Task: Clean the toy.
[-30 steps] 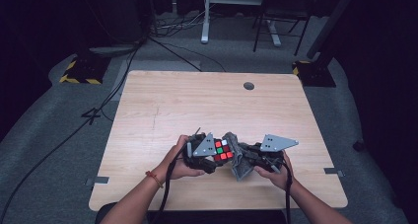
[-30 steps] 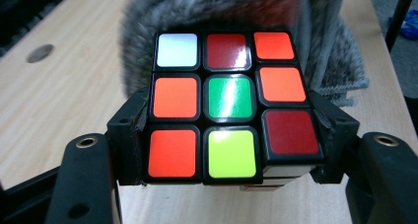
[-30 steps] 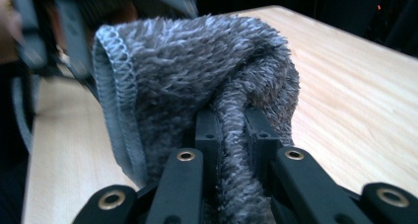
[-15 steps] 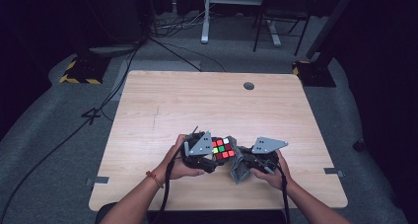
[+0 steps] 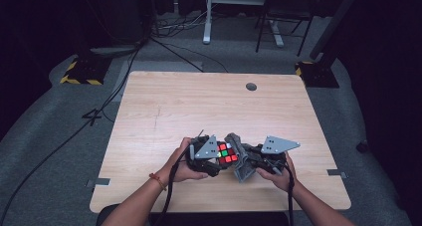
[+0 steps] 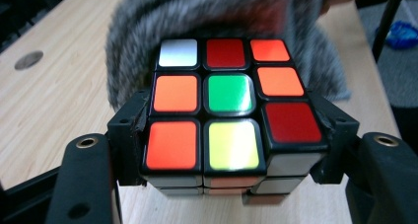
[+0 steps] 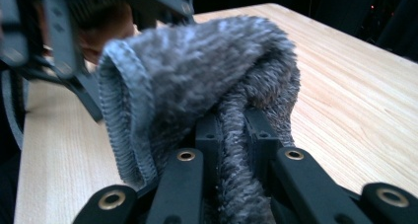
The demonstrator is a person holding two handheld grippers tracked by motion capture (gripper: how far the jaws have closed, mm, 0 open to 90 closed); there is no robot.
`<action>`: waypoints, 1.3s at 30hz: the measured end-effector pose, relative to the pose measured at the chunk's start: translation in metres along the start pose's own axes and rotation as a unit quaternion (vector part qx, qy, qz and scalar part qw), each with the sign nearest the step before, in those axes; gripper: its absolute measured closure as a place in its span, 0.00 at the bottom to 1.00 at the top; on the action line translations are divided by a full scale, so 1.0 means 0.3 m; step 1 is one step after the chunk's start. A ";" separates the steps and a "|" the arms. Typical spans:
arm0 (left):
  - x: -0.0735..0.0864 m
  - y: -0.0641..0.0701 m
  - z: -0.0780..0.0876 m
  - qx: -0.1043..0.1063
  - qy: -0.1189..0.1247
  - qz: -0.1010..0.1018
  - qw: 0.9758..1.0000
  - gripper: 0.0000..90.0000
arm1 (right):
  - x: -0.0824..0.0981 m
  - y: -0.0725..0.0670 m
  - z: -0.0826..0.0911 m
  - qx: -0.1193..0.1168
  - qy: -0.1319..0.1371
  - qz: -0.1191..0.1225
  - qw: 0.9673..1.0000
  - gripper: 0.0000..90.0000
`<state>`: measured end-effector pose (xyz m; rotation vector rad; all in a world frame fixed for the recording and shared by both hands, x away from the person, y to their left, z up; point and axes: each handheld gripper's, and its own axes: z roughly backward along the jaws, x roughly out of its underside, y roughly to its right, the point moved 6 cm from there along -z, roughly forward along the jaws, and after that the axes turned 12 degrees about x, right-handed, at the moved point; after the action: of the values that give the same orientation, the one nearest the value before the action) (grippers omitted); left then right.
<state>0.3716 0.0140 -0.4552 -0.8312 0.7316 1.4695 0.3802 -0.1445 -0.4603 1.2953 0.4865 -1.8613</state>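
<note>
Near the front edge of the wooden table, between both hands: a colour-sticker puzzle cube, pinched by the left gripper, its black jaws pressed against two opposite sides. Top face toward the left gripper view: green centre, white corner, red, orange and yellow squares around it. Cube raised off the table, wood visible underneath. Just behind the cube, touching or nearly touching its far side, a grey fuzzy cloth, bunched and clamped by the right gripper, jaws squeezed together on a fold with the rest draped over them. From the high view, both grippers close together, grey three-cornered plates on top, cloth up against the cube's right side.
</note>
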 end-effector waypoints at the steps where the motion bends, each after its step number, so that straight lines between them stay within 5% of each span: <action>1: -0.006 0.000 0.006 0.000 0.006 -0.004 1.000 0.37 | 0.008 -0.002 -0.007 0.000 -0.008 0.000 1.000 0.89; 10: -0.020 -0.014 0.062 -0.027 0.026 -0.002 0.999 0.37 | 0.102 -0.029 -0.078 -0.022 -0.091 0.024 0.995 0.89; 24: 0.086 -0.070 0.138 -0.069 -0.025 0.035 0.997 0.37 | 0.067 0.135 0.050 0.023 -0.074 0.009 0.997 0.88; 31: 0.144 -0.093 0.187 -0.088 -0.042 0.056 0.994 0.37 | 0.103 0.175 0.073 0.035 -0.115 0.027 0.992 0.88; 39: 0.229 -0.102 0.162 -0.075 -0.067 0.082 0.992 0.37 | 0.180 0.205 0.102 0.050 -0.135 0.022 0.989 0.87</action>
<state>0.3980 0.0939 -0.4857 -0.7905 0.6049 1.7262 0.4018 -0.2241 -0.4894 1.0855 0.2217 -2.0062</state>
